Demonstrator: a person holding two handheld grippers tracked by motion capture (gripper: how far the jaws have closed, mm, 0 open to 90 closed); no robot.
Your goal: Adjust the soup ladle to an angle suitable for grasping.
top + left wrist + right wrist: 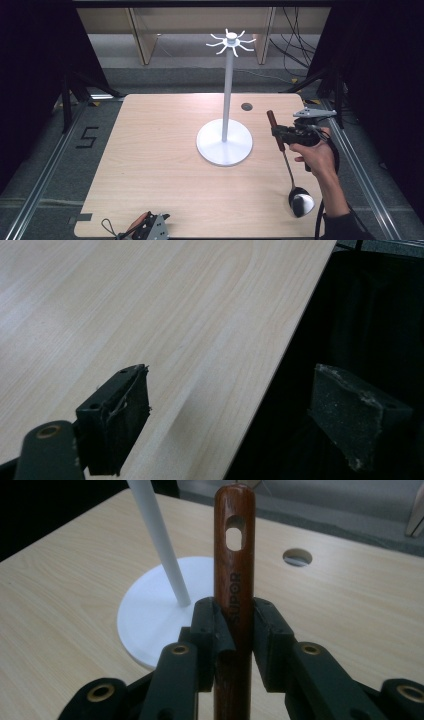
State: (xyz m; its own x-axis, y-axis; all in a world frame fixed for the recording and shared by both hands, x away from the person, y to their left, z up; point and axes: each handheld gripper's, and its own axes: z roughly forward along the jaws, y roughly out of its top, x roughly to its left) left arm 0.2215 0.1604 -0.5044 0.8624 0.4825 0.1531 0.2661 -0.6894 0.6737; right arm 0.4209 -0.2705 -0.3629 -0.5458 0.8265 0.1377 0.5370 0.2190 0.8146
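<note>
The right gripper (pixel 278 133) has its fingers (pixel 212 630) clamped on the wooden handle of a ladle (pixel 286 160), gripping it below the oval hanging hole. In the high view the ladle hangs over the right side of the surface (pixel 150 165), handle end uppermost and the bowl low near the front edge; whether the bowl touches the wood I cannot tell. The step in hand looks like carrying the ladle toward the white hook stand (pixel 227 100), which is near, to the left of the gripper. The next move probably calls for a high lift, since the ring of hooks sits at the top of the pole, and for lining the hole up with one hook. The ladle has a reddish-brown handle printed with dark lettering, a thin metal shank and a shiny round bowl. The left gripper (pixel 150 227) rests at the front edge, fingers (pixel 117 415) spread apart and empty
</note>
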